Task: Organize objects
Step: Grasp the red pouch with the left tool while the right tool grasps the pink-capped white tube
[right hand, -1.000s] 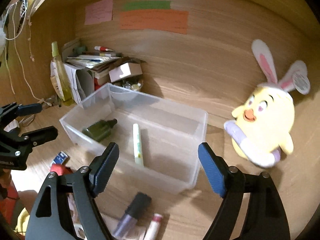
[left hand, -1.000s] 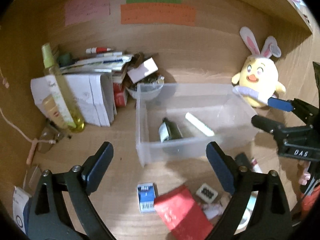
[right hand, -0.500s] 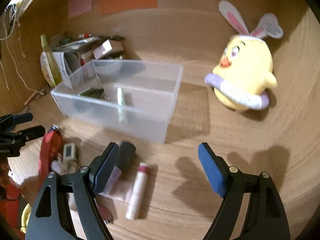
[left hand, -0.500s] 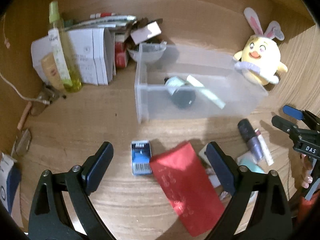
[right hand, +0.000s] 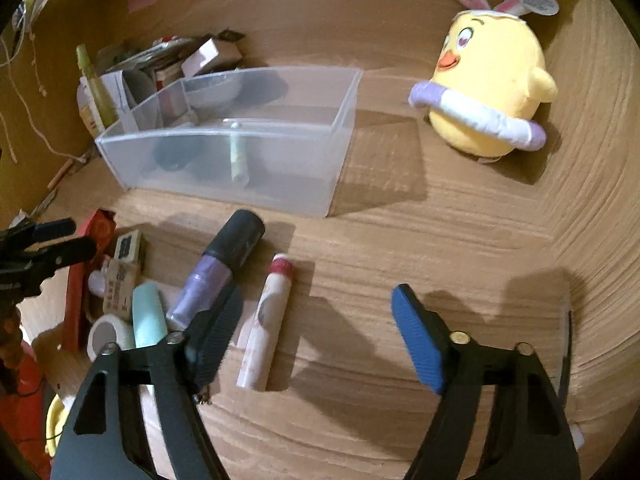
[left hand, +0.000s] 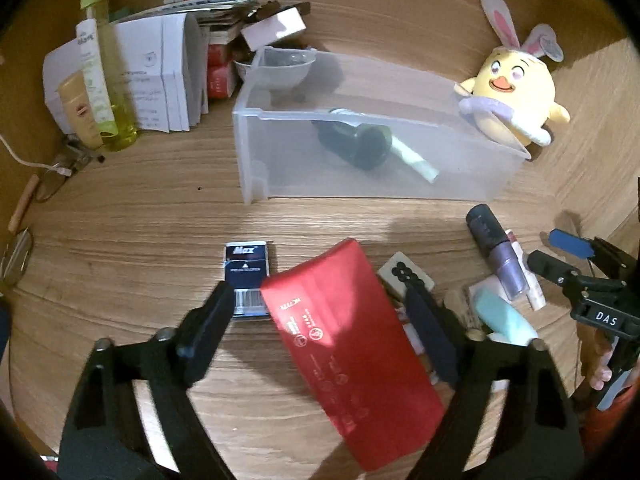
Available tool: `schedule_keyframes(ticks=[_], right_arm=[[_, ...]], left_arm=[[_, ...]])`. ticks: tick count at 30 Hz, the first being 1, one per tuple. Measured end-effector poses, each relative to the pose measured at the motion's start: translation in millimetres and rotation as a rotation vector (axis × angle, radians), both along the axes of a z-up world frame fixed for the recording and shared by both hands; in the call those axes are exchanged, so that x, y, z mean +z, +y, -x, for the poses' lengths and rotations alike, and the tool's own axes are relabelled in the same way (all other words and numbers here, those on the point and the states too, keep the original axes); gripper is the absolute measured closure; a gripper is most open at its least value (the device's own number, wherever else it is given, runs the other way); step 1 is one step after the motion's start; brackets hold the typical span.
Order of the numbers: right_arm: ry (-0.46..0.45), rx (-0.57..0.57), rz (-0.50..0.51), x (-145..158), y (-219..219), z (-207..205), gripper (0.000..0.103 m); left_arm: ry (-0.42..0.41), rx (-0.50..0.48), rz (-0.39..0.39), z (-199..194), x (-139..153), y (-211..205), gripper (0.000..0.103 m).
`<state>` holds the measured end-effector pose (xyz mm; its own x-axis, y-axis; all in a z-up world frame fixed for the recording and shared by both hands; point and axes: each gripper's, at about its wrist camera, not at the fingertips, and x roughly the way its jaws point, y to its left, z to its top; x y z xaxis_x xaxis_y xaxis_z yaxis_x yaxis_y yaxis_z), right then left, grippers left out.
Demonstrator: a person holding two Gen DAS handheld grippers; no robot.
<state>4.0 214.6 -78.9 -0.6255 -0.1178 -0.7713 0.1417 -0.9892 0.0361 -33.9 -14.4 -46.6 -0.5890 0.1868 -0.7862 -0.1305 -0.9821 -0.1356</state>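
A clear plastic bin (left hand: 256,148) (right hand: 336,152) stands on the wooden desk and holds a dark bottle (left hand: 356,142) and a pale green tube (left hand: 412,158). My left gripper (left hand: 320,320) is open, its jaws straddling a red packet (left hand: 348,344), with a small blue box (left hand: 248,272) by its left finger. My right gripper (right hand: 316,328) is open above a white tube with a red cap (right hand: 266,316); a purple bottle with a black cap (right hand: 218,268) lies beside its left finger. The purple bottle (left hand: 500,252) and my right gripper (left hand: 560,256) also show in the left wrist view.
A yellow plush chick with bunny ears (left hand: 516,96) (right hand: 492,84) sits right of the bin. Papers, boxes and a yellow-green spray bottle (left hand: 104,68) crowd the back left corner. A mint tube (right hand: 148,316), tape roll (right hand: 106,336) and a domino tile (left hand: 404,276) lie among the loose items.
Both grippers have drawn back and tilted down from the bin toward the loose items at the front. The red packet now lies between my left jaws; the white tube lies under my right gripper.
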Motion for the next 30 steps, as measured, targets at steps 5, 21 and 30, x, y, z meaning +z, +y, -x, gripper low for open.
schedule_keyframes(ticks=[5, 21, 30], right_arm=[[-0.026, 0.021, 0.013, -7, -4, 2, 0.056], [-0.015, -0.003, -0.004, -9, -2, 1, 0.089], [0.059, -0.023, 0.032, 19, -1, -1, 0.089]], left_arm=[[-0.017, -0.001, -0.006, 4, -4, 3, 0.034], [0.004, -0.003, -0.048, 12, -4, 9, 0.046], [0.095, 0.019, -0.042, -2, 24, 2, 0.046]])
